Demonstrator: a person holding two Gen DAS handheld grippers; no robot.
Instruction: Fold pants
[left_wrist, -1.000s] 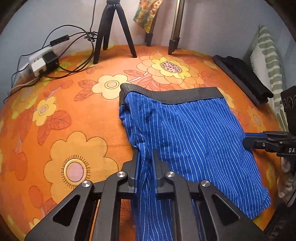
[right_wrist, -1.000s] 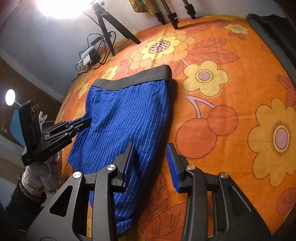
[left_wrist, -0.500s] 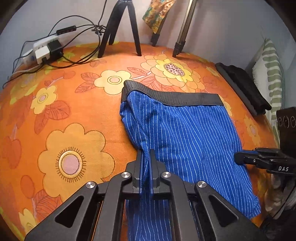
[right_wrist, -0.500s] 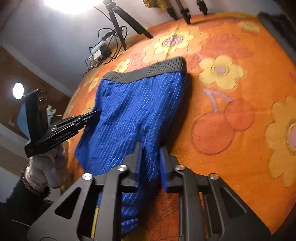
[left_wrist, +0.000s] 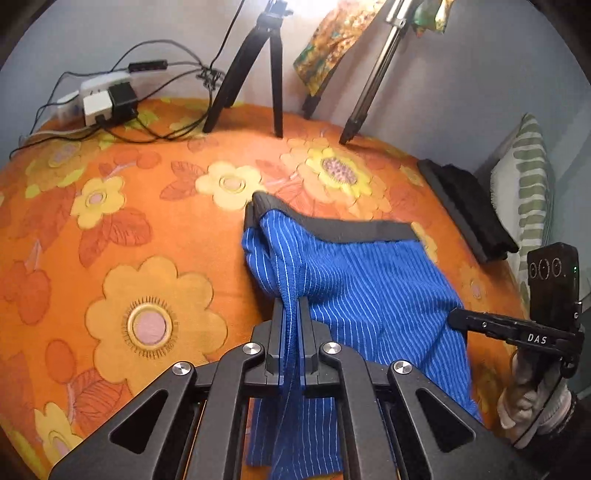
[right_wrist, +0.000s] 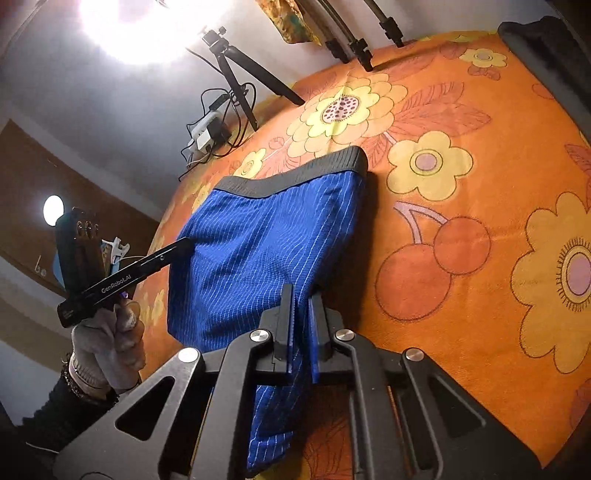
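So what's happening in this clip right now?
A person is folding blue striped pants on an orange floral bedspread with a pair of handheld tongs. The left tongs are shut on one side edge of the fabric, and the right tongs are shut on the opposite edge. Both edges are lifted off the bedspread, while the dark waistband mostly lies flat.

- The pants (left_wrist: 354, 280) lie on the bed (left_wrist: 110, 229), waistband (left_wrist: 343, 227) toward the wall.
- The left hand-held gripper (left_wrist: 291, 325) grips their left edge; the right hand-held gripper (right_wrist: 301, 310) grips their right edge.
- Tripods (left_wrist: 251, 74) and a power strip (left_wrist: 103, 99) stand behind the pants.
- A pillow (left_wrist: 524, 192) lies far right.
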